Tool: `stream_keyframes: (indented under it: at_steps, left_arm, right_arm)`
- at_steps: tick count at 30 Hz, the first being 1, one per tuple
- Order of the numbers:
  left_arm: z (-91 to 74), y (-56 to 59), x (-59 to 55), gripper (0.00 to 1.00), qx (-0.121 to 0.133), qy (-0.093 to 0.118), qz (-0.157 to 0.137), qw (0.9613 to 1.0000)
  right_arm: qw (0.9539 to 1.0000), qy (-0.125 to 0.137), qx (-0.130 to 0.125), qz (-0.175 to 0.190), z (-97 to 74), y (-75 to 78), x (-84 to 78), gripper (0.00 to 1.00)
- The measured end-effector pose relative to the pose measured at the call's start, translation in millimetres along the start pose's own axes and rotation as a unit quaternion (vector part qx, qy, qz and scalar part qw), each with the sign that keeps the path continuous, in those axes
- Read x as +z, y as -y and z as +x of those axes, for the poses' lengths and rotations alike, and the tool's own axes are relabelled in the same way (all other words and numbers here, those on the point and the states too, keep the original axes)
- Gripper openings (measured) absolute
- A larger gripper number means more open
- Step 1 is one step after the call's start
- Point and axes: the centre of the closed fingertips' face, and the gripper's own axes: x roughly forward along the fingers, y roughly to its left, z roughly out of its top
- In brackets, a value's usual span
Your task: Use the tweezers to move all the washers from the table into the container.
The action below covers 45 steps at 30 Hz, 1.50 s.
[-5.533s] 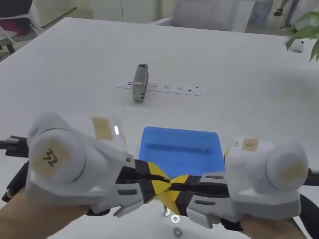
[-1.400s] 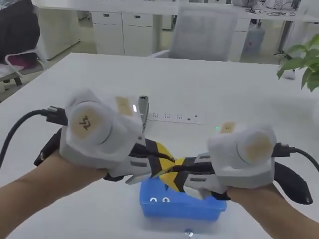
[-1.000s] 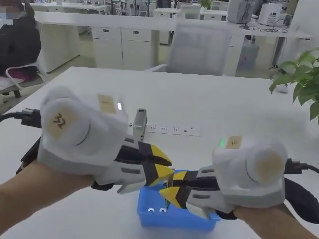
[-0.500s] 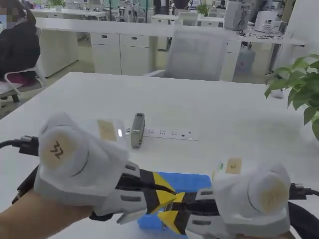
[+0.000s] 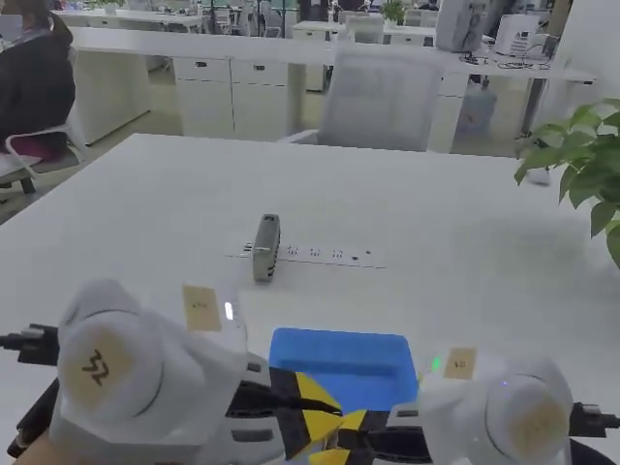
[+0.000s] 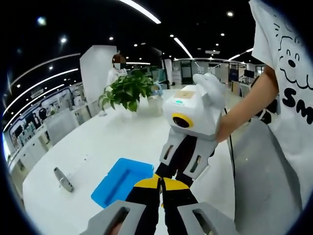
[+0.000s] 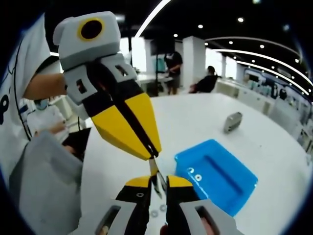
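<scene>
**Tweezers pinched from both sides, container just beyond**

My left gripper (image 7: 154,154) is closed on the upper end of the tweezers (image 7: 155,170); my right gripper (image 7: 157,184) clamps them lower down; the blue container (image 7: 222,177) sits just far of the tips, two washers (image 7: 194,172) in one corner; two loose washers (image 7: 158,211) lie on the white table (image 5: 436,223) beneath my right jaws.

The left tool (image 6: 162,185) and right tool (image 7: 159,182) have white bodies and black jaws tipped in yellow, and the tweezers (image 7: 154,170) are silvery. The container (image 5: 339,354) is bright blue and the surface (image 5: 436,232) is white. The adapter (image 5: 264,247) is grey and the plant (image 5: 581,165) is green.
</scene>
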Motion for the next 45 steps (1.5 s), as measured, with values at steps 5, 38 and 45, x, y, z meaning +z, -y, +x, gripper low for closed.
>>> stream_keyframes:
  at_steps: [5, 38, 45]
  left_arm:
    - [4.5, 6.0, -5.2, 0.0, -0.005, -0.001, -0.001, 1.0]
    - [19.9, 8.5, -30.7, 0.0, -0.003, -0.03, 0.0, 0.9995]
    - [21.7, 12.0, -29.5, 0.0, -0.011, -0.028, 0.001, 0.9995]
  right_arm:
    - [1.0, -0.003, 0.002, 0.006, 1.3, -3.0, -4.8, 0.08]
    - [0.9995, -0.022, 0.013, 0.017, 13.5, 1.7, -26.7, 0.09]
    - [0.9989, -0.042, 0.021, -0.005, 12.8, 0.9, -36.4, 0.09]
